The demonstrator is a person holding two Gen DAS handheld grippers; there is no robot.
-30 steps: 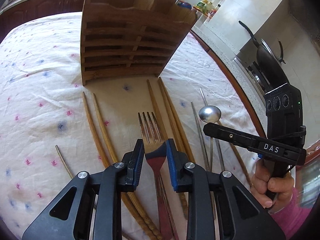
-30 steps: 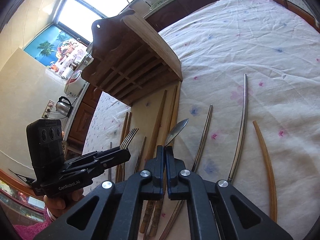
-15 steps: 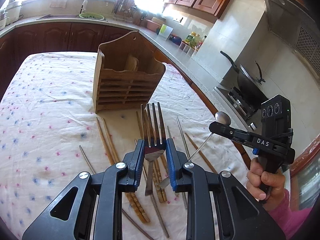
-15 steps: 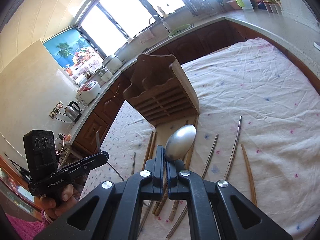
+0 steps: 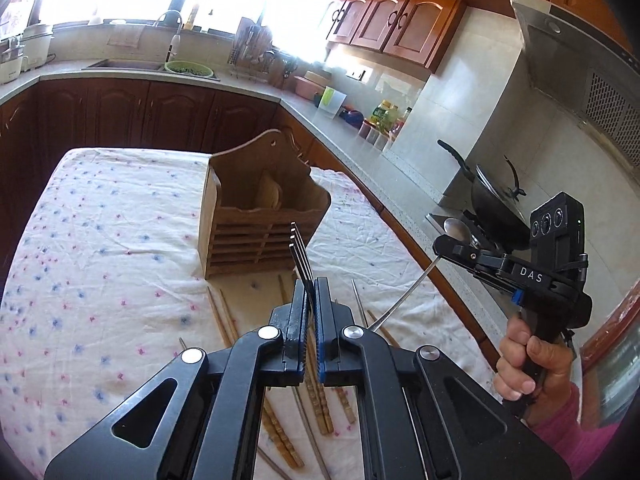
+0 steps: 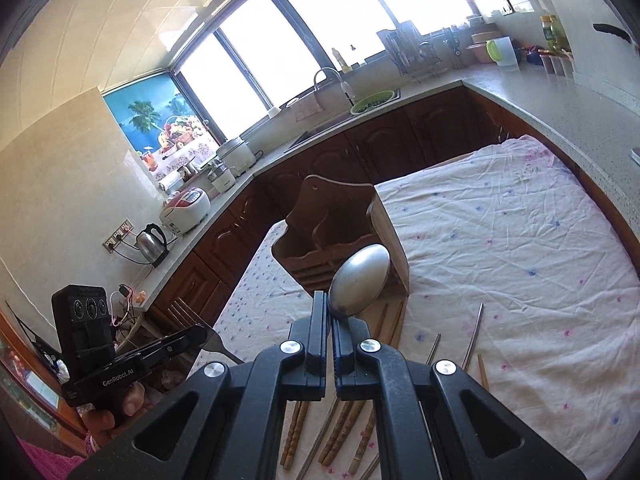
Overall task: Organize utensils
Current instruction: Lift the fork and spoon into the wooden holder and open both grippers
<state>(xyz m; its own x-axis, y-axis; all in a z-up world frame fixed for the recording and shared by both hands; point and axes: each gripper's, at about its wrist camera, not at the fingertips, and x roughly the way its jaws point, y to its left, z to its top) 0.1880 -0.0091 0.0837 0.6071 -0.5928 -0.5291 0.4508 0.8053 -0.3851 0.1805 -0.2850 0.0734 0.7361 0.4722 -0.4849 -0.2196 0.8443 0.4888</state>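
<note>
My left gripper (image 5: pixel 309 292) is closing tight on a metal fork (image 5: pixel 298 248), which is turned edge-on with its tines pointing up toward the wooden utensil holder (image 5: pixel 256 236). To the right, my right gripper (image 5: pixel 452 245) is shut on a steel spoon (image 5: pixel 456 227), whose handle hangs down behind it. The right wrist view shows the spoon (image 6: pixel 360 280) bowl-up above the shut right gripper (image 6: pixel 331 304), in front of the holder (image 6: pixel 320 232). The left gripper (image 6: pixel 200 334) is at lower left. Both are lifted above the table.
Wooden chopsticks (image 5: pixel 224 316) and metal chopsticks (image 6: pixel 474 332) lie loose on the floral tablecloth (image 5: pixel 100 260) in front of the holder. A stone counter (image 5: pixel 400 184) with a wok (image 5: pixel 492 204) runs along the table's right side. A hand (image 5: pixel 520 360) grips the right tool.
Both grippers rose from the table, carrying the fork and spoon up. The fork turned from flat to edge-on as the left jaws narrowed. The holder now sits farther below.
</note>
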